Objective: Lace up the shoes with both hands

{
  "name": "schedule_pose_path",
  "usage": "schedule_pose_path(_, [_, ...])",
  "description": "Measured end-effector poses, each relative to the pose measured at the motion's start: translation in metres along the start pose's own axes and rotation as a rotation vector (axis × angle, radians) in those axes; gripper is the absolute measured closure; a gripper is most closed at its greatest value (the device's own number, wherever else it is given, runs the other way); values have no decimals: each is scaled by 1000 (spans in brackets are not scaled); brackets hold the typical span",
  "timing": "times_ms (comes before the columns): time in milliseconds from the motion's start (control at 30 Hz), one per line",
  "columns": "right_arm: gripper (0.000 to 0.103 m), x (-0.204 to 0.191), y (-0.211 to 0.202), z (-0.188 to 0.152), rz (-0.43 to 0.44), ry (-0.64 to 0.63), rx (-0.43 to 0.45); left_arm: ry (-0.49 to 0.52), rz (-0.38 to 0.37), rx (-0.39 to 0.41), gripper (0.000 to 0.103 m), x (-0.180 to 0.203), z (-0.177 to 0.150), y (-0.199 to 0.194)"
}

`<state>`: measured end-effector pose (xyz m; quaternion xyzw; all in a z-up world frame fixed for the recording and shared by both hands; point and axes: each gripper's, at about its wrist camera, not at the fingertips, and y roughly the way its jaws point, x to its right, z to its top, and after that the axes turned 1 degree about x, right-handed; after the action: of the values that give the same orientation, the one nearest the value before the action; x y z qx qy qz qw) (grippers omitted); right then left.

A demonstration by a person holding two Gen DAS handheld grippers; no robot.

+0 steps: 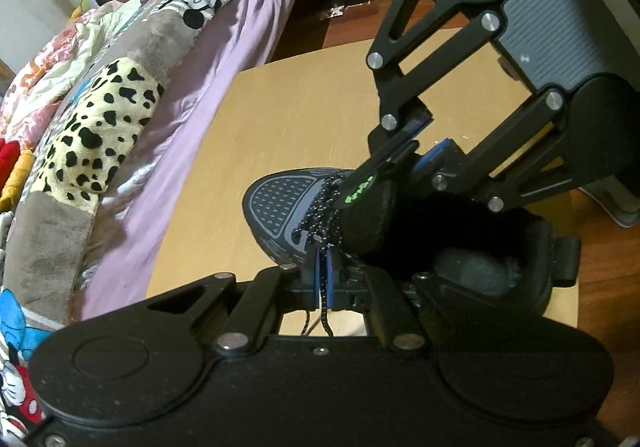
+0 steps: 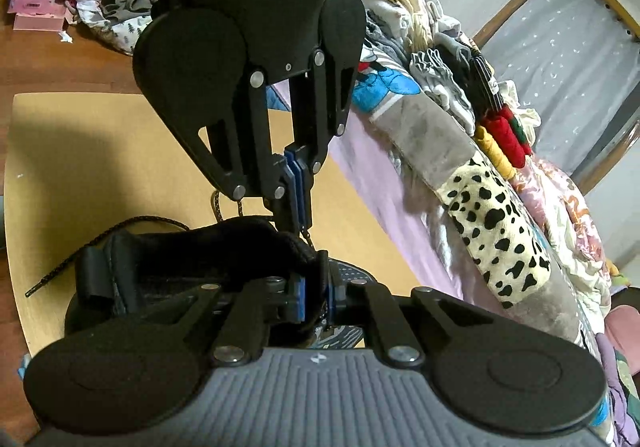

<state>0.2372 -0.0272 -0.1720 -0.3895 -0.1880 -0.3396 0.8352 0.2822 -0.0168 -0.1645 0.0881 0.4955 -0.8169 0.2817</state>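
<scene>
Left gripper [image 1: 323,267] nearest in the left wrist view — blue pads pressed together on a speckled black lace [image 1: 325,305], whose ends hang below the fingers. Just beyond, the dark shoe [image 1: 280,207] sits on a tan board [image 1: 288,115], toe pointing away, collar open to the right. Right gripper [image 1: 416,155] comes down from above at the tongue [image 1: 370,207]; its fingers look closed on the tongue's upper edge. In the right wrist view, that gripper's pads [image 2: 297,297] flank the tongue closely. A loose lace end [image 2: 52,279] trails across the board. Farther off, a patchwork blanket [image 1: 116,103] over lilac bedding [image 1: 248,27].
</scene>
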Motion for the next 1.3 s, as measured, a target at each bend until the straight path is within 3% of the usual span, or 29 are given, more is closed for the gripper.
schedule_pose_path(333, [92,-2,-2,-4,-10,-5,16,45,2,37,101,6,2,0])
schedule_pose_path(667, [92,3,-2,-5,-7,-7,22,194,42,-53,101,18,4,9])
schedule_pose_path(1300, [92,-2,-1,-4,-13,-41,24,296,78,-50,101,25,6,12])
